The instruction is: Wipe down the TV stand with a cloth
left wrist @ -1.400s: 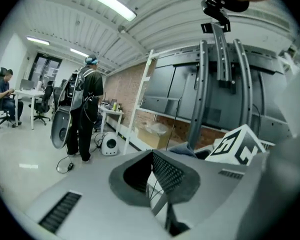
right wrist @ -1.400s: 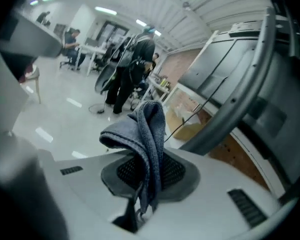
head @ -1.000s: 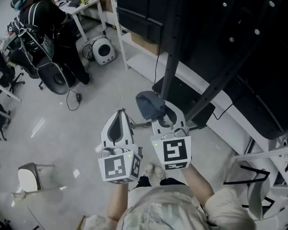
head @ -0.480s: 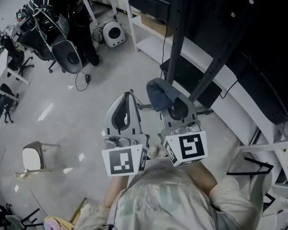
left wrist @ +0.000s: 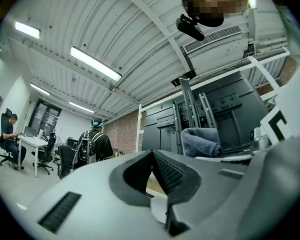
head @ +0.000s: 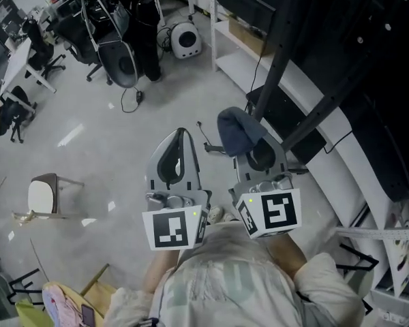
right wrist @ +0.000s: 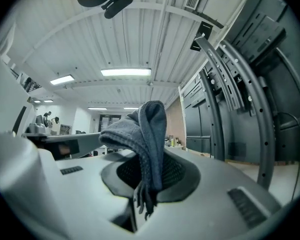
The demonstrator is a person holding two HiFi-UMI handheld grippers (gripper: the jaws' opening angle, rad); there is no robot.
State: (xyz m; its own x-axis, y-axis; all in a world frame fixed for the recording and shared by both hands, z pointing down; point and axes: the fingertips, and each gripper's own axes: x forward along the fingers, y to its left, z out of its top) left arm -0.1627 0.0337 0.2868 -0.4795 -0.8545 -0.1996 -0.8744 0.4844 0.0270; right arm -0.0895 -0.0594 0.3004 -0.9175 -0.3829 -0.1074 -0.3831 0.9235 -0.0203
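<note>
The right claw (right wrist: 140,196) is clenched on the grey cloth (right wrist: 146,131), which hangs folded over its tips, just before the black base of the TV stand (head: 281,116). The left claw (left wrist: 152,154) is closed with nothing in it, beside the right one. Further on the floor (head: 88,148) are a cable (head: 131,99), an office chair (head: 120,63) and a round white device (head: 186,38).
</note>
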